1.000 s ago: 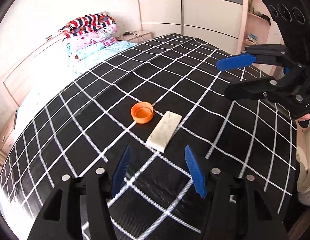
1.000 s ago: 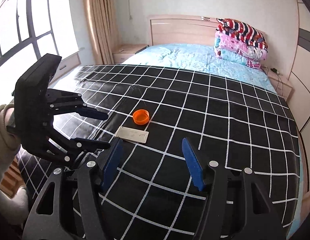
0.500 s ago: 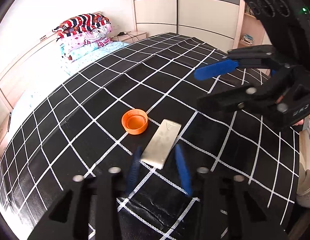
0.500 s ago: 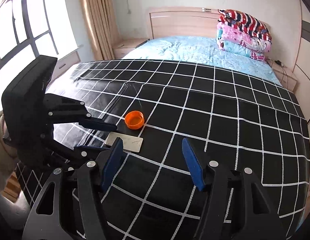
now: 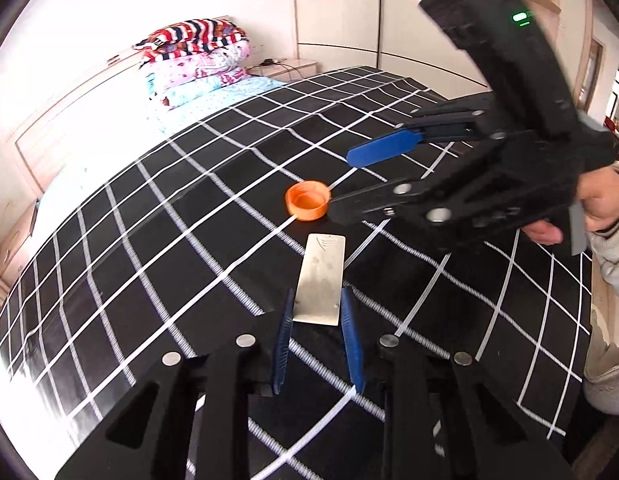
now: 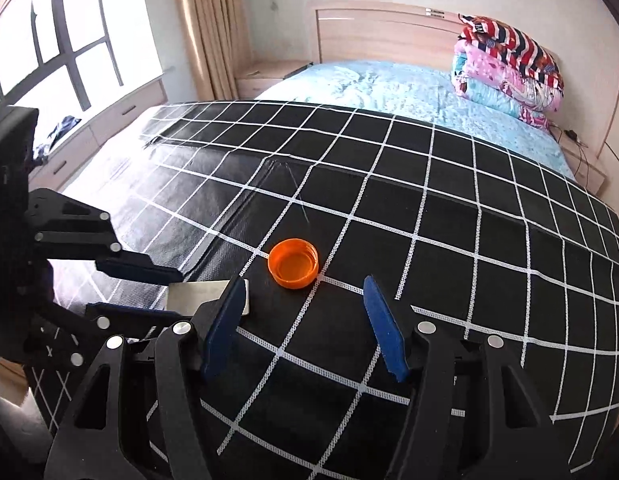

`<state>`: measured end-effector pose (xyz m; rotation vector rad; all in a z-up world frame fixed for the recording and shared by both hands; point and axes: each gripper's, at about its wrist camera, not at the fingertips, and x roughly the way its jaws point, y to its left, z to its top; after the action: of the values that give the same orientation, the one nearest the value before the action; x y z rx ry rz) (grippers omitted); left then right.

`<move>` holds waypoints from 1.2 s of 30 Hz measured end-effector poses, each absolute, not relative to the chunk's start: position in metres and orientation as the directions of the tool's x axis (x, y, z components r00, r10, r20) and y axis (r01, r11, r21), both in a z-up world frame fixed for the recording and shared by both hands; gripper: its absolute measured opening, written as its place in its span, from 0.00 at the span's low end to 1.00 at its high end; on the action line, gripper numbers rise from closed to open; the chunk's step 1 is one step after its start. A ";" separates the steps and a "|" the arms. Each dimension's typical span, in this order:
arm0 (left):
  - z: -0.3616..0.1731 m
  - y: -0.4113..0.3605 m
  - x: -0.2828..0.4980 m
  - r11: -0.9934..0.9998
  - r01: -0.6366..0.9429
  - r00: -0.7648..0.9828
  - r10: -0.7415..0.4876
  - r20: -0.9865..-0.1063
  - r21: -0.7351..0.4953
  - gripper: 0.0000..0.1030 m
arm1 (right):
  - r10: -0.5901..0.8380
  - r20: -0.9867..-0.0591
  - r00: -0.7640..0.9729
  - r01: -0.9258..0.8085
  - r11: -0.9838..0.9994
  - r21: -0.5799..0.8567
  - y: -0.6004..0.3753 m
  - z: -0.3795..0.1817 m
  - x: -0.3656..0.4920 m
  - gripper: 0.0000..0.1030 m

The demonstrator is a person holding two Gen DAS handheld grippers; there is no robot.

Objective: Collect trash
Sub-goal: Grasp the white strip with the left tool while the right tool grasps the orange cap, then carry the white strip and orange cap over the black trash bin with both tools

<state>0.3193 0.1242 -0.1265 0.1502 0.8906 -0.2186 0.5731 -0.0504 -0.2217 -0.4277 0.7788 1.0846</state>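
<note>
A flat silvery packet (image 5: 321,276) lies on the black checked cover (image 5: 157,264). The near end of the packet is between the blue pads of my left gripper (image 5: 315,292), whose jaws are closing and touch both long edges. An orange bottle cap (image 5: 307,201) sits open side up just beyond the packet. My right gripper (image 5: 341,179) comes in from the right, open, with its lower finger beside the cap. In the right wrist view the cap (image 6: 293,263) lies just ahead of the open right gripper (image 6: 303,280). There the left gripper (image 6: 175,294) flanks the packet (image 6: 197,296).
Folded striped and pink quilts (image 6: 509,68) are stacked by the wooden headboard (image 6: 381,36) on the light blue sheet (image 6: 389,88). A wardrobe (image 5: 341,16) stands past the bed. A window (image 6: 49,52) and curtain (image 6: 213,28) are at the left. A hand (image 5: 597,208) grips the right tool.
My left gripper moved forward over the packet's near end and its jaws narrowed from wide to touching it. The right gripper came in closer to the orange cap, still open.
</note>
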 end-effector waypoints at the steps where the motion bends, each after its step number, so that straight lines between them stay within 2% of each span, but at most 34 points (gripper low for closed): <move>1: -0.125 0.127 0.316 0.969 0.246 0.610 -0.123 -0.783 0.039 0.23 | 0.614 -0.749 0.251 -0.902 0.430 0.050 -0.049 -0.224 0.575 0.59; 3: -0.123 0.132 0.311 0.973 0.228 0.614 -0.115 -0.781 0.036 0.23 | 0.607 -0.755 0.249 -0.898 0.437 0.054 -0.047 -0.226 0.579 0.59; 8: -0.121 0.143 0.300 0.982 0.188 0.621 -0.108 -0.776 0.014 0.23 | 0.593 -0.758 0.272 -0.891 0.453 0.035 -0.046 -0.226 0.583 0.44; 10: -0.120 0.145 0.296 0.985 0.172 0.624 -0.103 -0.775 0.007 0.23 | 0.595 -0.758 0.267 -0.895 0.444 0.033 -0.045 -0.226 0.581 0.30; 11: -0.120 0.144 0.295 0.986 0.169 0.624 -0.100 -0.775 0.009 0.23 | 0.593 -0.759 0.269 -0.897 0.441 0.027 -0.043 -0.225 0.580 0.28; 36: -0.057 0.101 0.183 0.992 0.122 0.716 -0.070 -0.695 0.026 0.23 | 0.688 -0.643 0.336 -0.921 0.383 -0.071 -0.127 -0.162 0.455 0.28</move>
<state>0.1827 0.1011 -0.0573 0.0716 0.7658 -0.1061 0.4550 -0.1273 -0.1618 -0.4702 0.5753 1.1004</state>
